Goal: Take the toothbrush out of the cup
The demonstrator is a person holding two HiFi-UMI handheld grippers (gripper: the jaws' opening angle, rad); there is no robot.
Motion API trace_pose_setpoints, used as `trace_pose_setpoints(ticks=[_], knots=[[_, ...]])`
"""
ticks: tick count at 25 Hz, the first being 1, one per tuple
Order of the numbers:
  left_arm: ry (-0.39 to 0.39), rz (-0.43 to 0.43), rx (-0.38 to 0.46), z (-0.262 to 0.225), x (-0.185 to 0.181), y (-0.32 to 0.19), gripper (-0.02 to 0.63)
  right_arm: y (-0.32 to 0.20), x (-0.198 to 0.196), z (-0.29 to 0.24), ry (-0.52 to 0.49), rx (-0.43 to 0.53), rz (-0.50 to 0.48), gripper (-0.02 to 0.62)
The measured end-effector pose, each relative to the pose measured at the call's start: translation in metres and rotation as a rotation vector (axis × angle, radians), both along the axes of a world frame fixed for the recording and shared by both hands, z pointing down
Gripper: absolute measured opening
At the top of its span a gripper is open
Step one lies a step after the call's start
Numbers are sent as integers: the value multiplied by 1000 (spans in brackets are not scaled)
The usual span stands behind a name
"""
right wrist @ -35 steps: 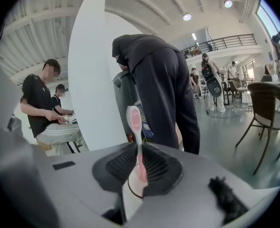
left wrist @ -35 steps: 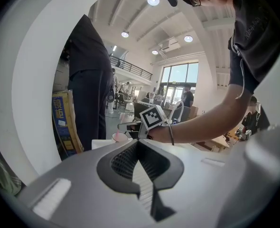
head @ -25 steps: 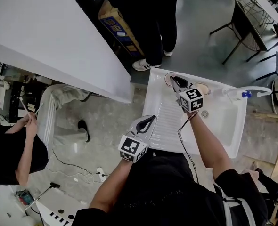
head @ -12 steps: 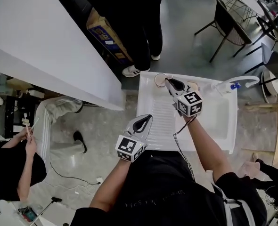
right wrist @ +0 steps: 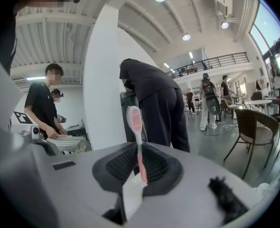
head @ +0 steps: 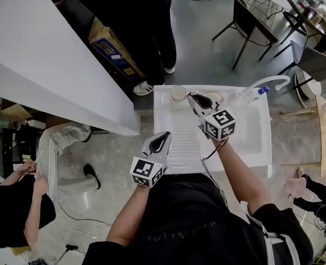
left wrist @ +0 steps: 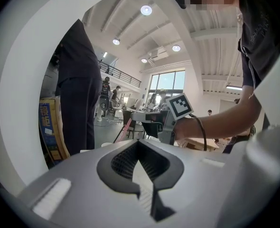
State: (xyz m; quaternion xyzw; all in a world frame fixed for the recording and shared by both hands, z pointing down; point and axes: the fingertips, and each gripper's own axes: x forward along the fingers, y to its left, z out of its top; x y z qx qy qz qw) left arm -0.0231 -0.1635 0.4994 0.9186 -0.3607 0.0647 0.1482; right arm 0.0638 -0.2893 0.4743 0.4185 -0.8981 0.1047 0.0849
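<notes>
L gripper (head: pixel 164 139) hung pressed shut & empty over the front of the white sink (head: pixel 158 120) drainboard, w/ the cup (head: pixel 178 93) at the back corner. Just right of it, R gripper (head: pixel 199 102) pinched the toothbrush (right wrist: pixel 139 141) by its handle, clear of the cup (so the lift-out looked done). It was a slim pink-&-white stick, head pointing out past the jaws.

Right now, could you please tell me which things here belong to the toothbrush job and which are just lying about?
Job: pink-and-white plastic toothbrush; round pale cup; right gripper, jaws shut on it.
Lying about: white curved tap; printed cardboard box; dark chair; idle left gripper.
</notes>
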Motion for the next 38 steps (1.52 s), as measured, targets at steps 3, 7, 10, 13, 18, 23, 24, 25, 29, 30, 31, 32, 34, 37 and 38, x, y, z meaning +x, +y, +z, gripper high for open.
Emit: trace_pose_setpoints(ticks=[3,7,10,13,18,23,24,25,29,30,31,32,34,37,38], knots=[[3,2,11,-4,-2,2,8,9,4,-2,-5,-5,15,38],[0,8,17,-4,-3,6,8,22,6,0,10,0,26,38],[-34,31,43,-5,2,11,8,30,6,-4,32,24,27,38],[-30,42,45,-6,5,14,8,37,6,-6,19,22,28,38],[-29,58,45,-7,7,16,8,42,3,-6,0,13,38,38],[-20,71,54,-11,8,15,8,52,-2,-10,7,22,22,38],[-19,70,54,-12,8,14,8,55,-3,-11,8,25,21,38],[-18,71,54,-12,7,14,8,57,-4,-13,6,27,22,38],[-17,80,61,-14,8,13,8,67,-2,-16,-4,28,35,38],[-18,82,64,-15,9,13,8,70,0,-16,-4,28,37,38],[-18,85,67,-16,10,13,8,73,1,-15,-4,26,39,38],[-18,88,70,-17,11,13,8,76,2,-14,-3,23,39,38],[-19,94,73,-18,13,13,8,81,4,-12,0,17,37,38],[-23,101,71,-17,15,13,6,88,7,-9,-5,5,43,38],[-23,104,70,-16,16,13,8,89,7,-8,-11,1,48,38]])
